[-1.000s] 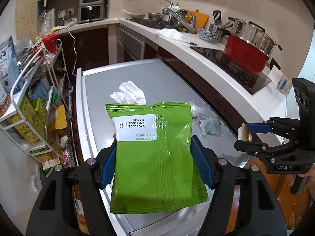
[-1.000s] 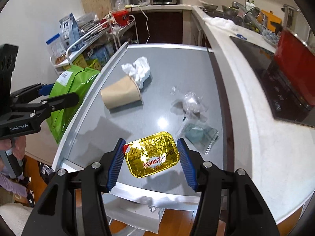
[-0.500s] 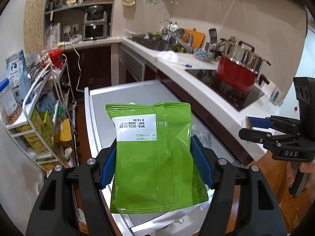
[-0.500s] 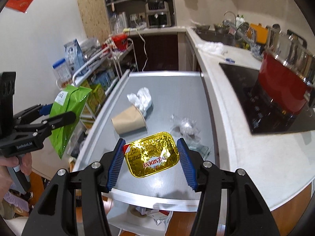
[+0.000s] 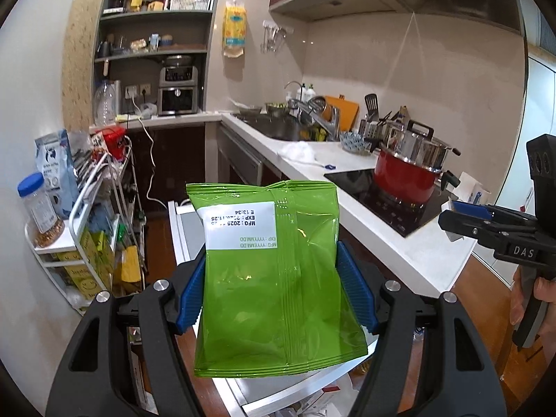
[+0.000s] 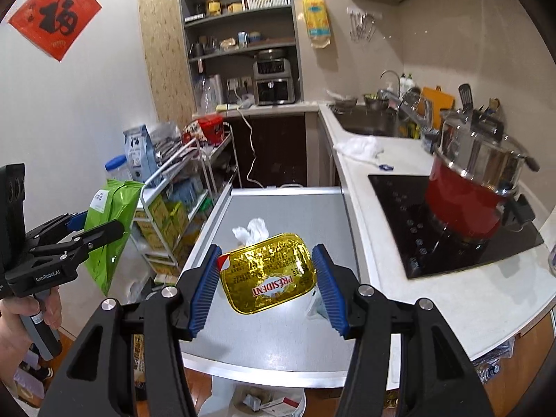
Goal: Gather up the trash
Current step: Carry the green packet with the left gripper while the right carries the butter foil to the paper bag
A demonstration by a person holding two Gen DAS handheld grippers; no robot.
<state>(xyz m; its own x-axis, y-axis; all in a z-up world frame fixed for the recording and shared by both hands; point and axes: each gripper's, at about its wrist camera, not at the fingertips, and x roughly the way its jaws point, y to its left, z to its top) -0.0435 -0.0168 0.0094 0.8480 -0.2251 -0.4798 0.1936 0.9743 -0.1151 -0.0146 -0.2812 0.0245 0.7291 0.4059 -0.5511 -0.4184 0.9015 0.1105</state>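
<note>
Pinching a green bag (image 5: 278, 271) in the left gripper (image 5: 276, 299) and a gold foil lid (image 6: 269, 272) in the right gripper (image 6: 266, 290), both off the table (image 6: 295, 208); hovering over what is probably a bin (image 6: 257, 401) below its near edge.

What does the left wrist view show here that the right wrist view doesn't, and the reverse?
Only the left wrist view shows the date label on the green bag held in the left gripper.

Only the right wrist view shows the gold foil wrapper face-on in the right gripper, the crumpled white tissue on the grey table, and the red wall hanging.

Both show the red pot and both grippers.
</note>
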